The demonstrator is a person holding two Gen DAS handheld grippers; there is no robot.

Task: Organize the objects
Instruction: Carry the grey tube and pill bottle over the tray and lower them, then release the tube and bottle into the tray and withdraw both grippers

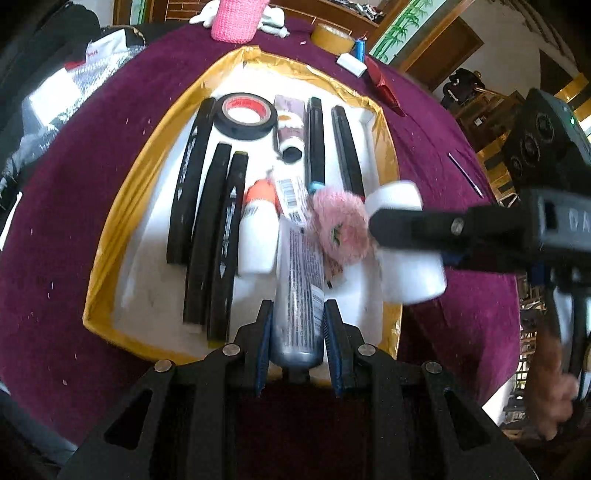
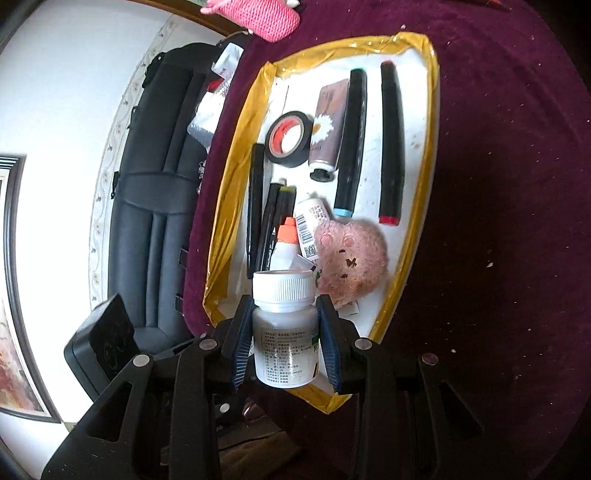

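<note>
My left gripper [image 1: 298,310] is shut on a silver tube with small print [image 1: 301,266], held low over the near edge of a white tray with a gold rim [image 1: 122,206]. My right gripper [image 2: 285,306] is shut on a white pill bottle with a ribbed cap [image 2: 286,343], above the tray's near corner [image 2: 236,184]. In the left wrist view that bottle [image 1: 413,277] comes in from the right, beside a pink fuzzy toy [image 1: 340,225]. The tray holds several black markers [image 1: 192,184], a black tape roll [image 1: 246,116], a daisy-print tube [image 1: 290,129] and an orange-capped glue bottle [image 1: 258,236].
The tray lies on a burgundy cloth [image 1: 66,258]. Beyond it stand a pink knitted cup [image 1: 236,18], a tan tape roll [image 1: 332,37], a white eraser [image 1: 351,64] and a red object [image 1: 384,86]. A black chair [image 2: 155,206] stands by the table's edge.
</note>
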